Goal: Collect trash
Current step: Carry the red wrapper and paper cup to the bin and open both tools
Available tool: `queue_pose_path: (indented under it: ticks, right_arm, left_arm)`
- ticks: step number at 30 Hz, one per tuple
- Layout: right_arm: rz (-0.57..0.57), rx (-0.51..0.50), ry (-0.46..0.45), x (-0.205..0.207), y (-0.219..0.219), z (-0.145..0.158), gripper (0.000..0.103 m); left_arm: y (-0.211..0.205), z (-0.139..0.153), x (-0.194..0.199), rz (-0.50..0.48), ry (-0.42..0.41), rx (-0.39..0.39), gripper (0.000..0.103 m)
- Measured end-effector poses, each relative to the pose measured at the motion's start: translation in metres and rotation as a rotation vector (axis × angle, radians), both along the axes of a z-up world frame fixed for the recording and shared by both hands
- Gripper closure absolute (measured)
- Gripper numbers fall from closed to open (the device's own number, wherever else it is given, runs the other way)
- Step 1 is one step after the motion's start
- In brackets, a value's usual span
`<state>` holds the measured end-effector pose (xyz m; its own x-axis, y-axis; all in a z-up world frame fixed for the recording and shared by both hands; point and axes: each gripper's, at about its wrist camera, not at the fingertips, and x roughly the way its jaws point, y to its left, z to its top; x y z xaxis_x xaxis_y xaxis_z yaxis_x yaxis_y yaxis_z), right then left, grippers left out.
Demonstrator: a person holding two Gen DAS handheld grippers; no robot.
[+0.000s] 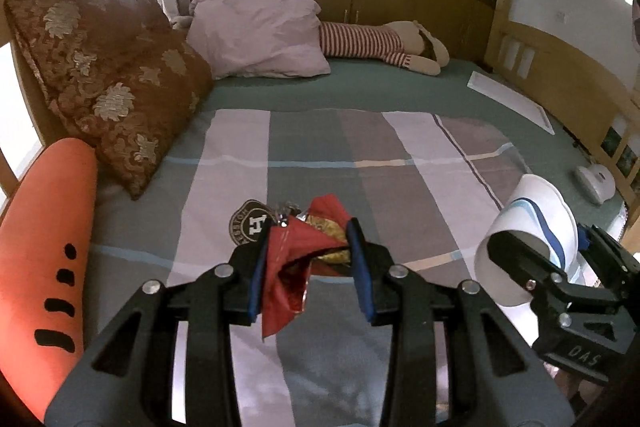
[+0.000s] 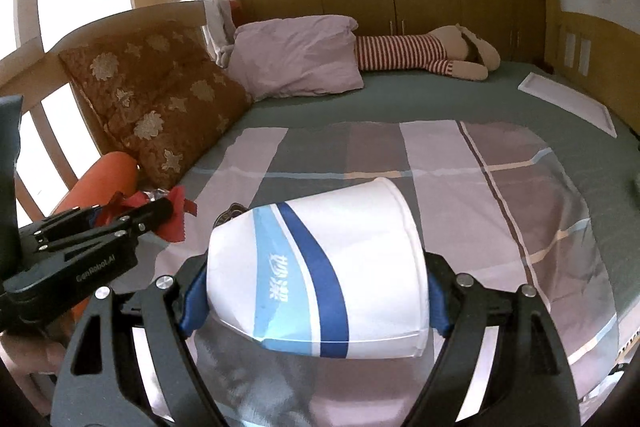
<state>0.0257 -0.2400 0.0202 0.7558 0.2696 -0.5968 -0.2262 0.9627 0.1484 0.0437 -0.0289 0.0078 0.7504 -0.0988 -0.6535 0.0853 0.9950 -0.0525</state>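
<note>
Your left gripper (image 1: 308, 259) is gripping a crumpled red snack wrapper (image 1: 296, 267); its blue finger pads (image 1: 256, 279) are pinching the foil from both sides, and the loose tail is hanging off at 6 o'clock. The wrapper is sitting clear of the bed, above the plaid blanket (image 1: 400, 155).

Your right gripper (image 2: 316, 291) is clamping a white paper cup with blue swoosh (image 2: 320, 275), fingers spread wide around its wall. The cup's long axis is running tilted: the wide end is pointing away from you toward 1 o'clock, the narrow end hanging low toward the camera. I can't tell from these views which end is the open mouth.

The key relation: from the left wrist view the cup (image 1: 532, 227) is lying at 3 o'clock of the wrapper, near but not touching. From the right wrist view the left gripper (image 2: 160, 211) with the wrapper (image 2: 176, 215) is sitting at 9 o'clock of the cup, slightly behind it.

My read: if you're dropping the wrapper into the cup, you're needing the mouth rolled toward 9 o'clock first. The left hand is the one to travel.

A round patch-like item (image 1: 250, 223) is lying on the blanket just beyond the left fingers, possibly more trash.
</note>
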Motion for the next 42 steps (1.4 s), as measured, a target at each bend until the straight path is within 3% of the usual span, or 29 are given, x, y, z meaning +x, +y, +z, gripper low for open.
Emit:
queue_pose_path:
  ticks: [11,16,23,26,33,36,42]
  right_arm:
    - [-0.038,-0.021,-0.024,-0.009,-0.009,0.006,0.022]
    - [-0.168,0.079,-0.093,-0.071,-0.075,0.029,0.022]
    - [-0.463,-0.045,-0.091,-0.184,-0.196,0.030,0.022]
    - [-0.565,-0.107,-0.043,-0.216,-0.232,0.016,0.022]
    - [-0.728,-0.120,0.048,-0.261,-0.290,-0.016,0.017]
    - [-0.802,-0.109,-0.030,-0.282,-0.301,0.003,0.008]
    - [-0.905,-0.063,-0.267,-0.334,-0.324,0.064,0.003]
  left_arm:
    - [-0.005,-0.004,0.006,-0.029,0.009,-0.008,0.066]
    - [-0.021,-0.003,0.003,-0.110,0.010,-0.037,0.067]
    - [-0.077,-0.005,-0.021,-0.295,0.024,-0.035,0.067]
    - [-0.114,-0.007,-0.038,-0.410,0.057,-0.042,0.067]
    - [-0.223,0.007,-0.104,-0.696,0.067,-0.026,0.067]
    - [-0.283,0.011,-0.140,-0.837,0.094,-0.042,0.067]
    - [-0.369,0.007,-0.191,-1.004,0.155,-0.057,0.067]
